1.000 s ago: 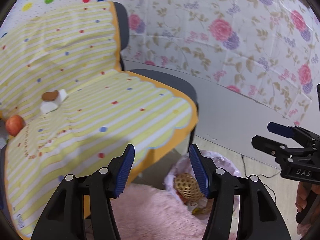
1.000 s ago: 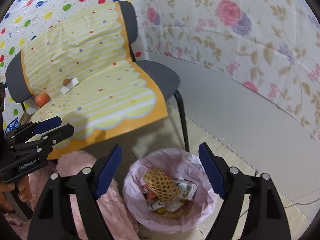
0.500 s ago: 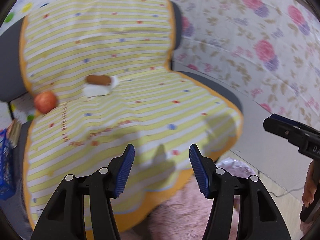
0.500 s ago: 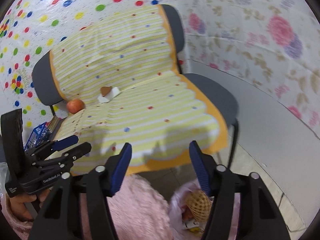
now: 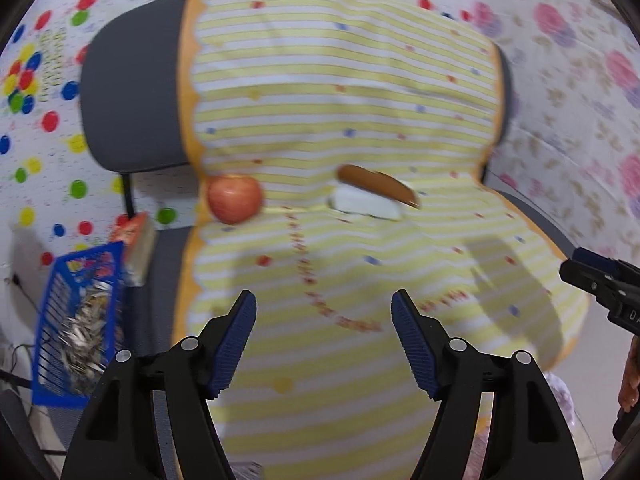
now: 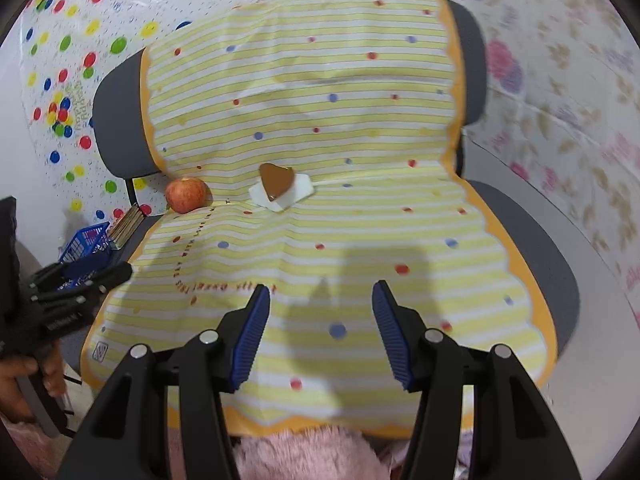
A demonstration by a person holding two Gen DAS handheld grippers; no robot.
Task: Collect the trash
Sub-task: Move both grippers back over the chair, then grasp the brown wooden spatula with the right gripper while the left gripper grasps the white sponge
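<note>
A grey chair stands against walls covered in plastic sheets, one with coloured dots and one with pink flowers. A yellow striped cloth with an orange edge is draped over the chair's back and seat. In the crease where back meets seat lies a brown heart-shaped piece on a white wrapper, and to its left, apart from it, an apple sits at the cloth's edge. Left of the chair a blue basket holds shiny silvery scraps, with a small box beside it. Pink fluffy fabric shows at the bottom. The left hand-held gripper is released, its jaws opening over the seat with nothing between them. The right hand-held gripper is also released and holds nothing.
</note>
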